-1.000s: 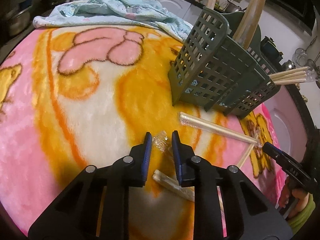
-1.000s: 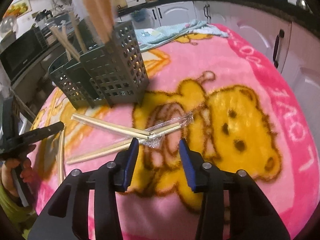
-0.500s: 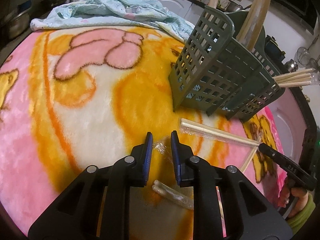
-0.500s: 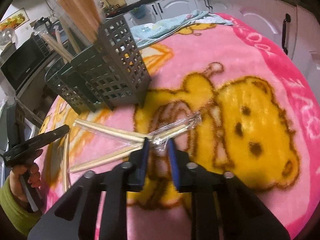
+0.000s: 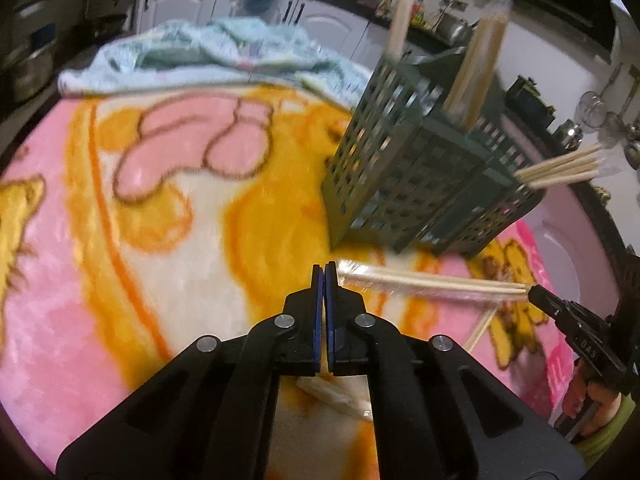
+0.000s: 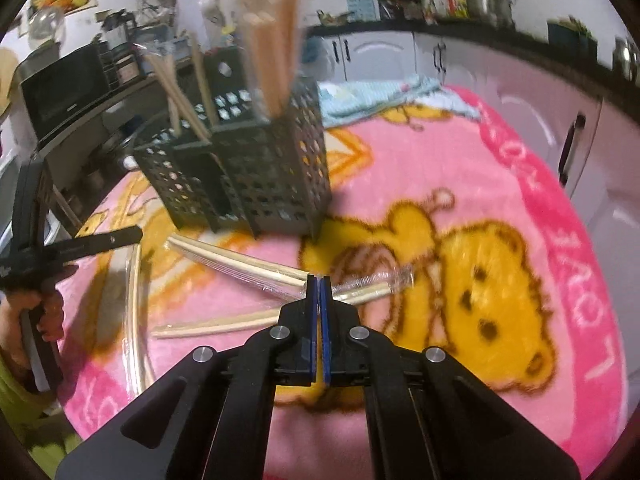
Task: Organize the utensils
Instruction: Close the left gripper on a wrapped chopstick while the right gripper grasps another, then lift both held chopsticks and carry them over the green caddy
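A dark green slotted utensil holder [image 5: 420, 184] [image 6: 248, 176] stands on the pink bear blanket with chopsticks upright in it. My left gripper [image 5: 324, 276] [image 6: 136, 234] is shut on the clear wrapper end of a wrapped chopstick pair [image 5: 336, 396] [image 6: 136, 312], which trails back under it. My right gripper [image 6: 319, 280] [image 5: 534, 292] is shut on the clear wrapper of another wrapped pair [image 6: 224, 326], whose plastic tail sticks out to the right. A third wrapped pair [image 5: 432, 284] [image 6: 236, 260] lies flat in front of the holder.
A crumpled light blue cloth [image 5: 208, 56] [image 6: 372, 96] lies at the blanket's far edge. White cabinet doors [image 6: 560, 136] border the right side. A person's hand [image 5: 580, 396] [image 6: 36, 308] holds each gripper handle. A microwave [image 6: 64, 88] sits behind the holder.
Both grippers went from open to shut on clear wrappers. The right gripper rose slightly and rolled; the left stayed roughly in place.
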`<state>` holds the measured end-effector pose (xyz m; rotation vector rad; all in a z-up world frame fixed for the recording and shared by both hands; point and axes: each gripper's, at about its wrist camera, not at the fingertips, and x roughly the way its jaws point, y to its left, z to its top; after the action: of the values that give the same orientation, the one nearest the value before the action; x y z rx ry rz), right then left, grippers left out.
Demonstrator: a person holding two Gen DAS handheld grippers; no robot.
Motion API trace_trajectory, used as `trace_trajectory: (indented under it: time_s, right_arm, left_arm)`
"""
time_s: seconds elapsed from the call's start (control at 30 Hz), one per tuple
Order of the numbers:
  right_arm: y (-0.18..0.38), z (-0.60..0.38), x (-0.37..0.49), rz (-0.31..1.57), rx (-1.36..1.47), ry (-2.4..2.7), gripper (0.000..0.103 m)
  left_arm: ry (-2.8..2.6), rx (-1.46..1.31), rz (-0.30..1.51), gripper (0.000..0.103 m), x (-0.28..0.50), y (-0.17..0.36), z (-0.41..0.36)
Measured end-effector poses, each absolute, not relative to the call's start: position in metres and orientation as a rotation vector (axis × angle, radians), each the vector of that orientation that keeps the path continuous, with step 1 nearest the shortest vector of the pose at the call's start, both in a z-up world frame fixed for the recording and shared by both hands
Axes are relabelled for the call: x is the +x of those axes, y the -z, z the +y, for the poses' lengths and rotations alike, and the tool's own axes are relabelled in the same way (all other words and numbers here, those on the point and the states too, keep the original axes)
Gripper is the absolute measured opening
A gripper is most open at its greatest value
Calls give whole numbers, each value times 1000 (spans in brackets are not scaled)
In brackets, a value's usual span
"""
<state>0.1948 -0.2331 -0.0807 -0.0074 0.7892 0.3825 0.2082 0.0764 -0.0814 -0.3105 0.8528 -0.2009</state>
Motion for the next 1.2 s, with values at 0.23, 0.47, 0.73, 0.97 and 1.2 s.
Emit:
trace_trajectory:
  time_s: [0.23,0.47,0.73,0.97,1.2]
  right_arm:
    - [39,-215,172,673,-93,-429,2]
    - [-9,-195,155,564,-164,-489,1]
    - [-59,-181,144,463,-215,-540,1]
    - [-94,-180,139,399,-223,-554,1]
    - [-126,-183,135,327,-206,-567,1]
  left_arm:
    - [239,-292,734,0,198,33,73]
    - [286,-259,644,0,193,-10,57]
    - [339,-232,546,0,189,-61,43]
    - [365,-229,473,0,192,-100,38]
    - [394,-249,404,0,200,-140,36]
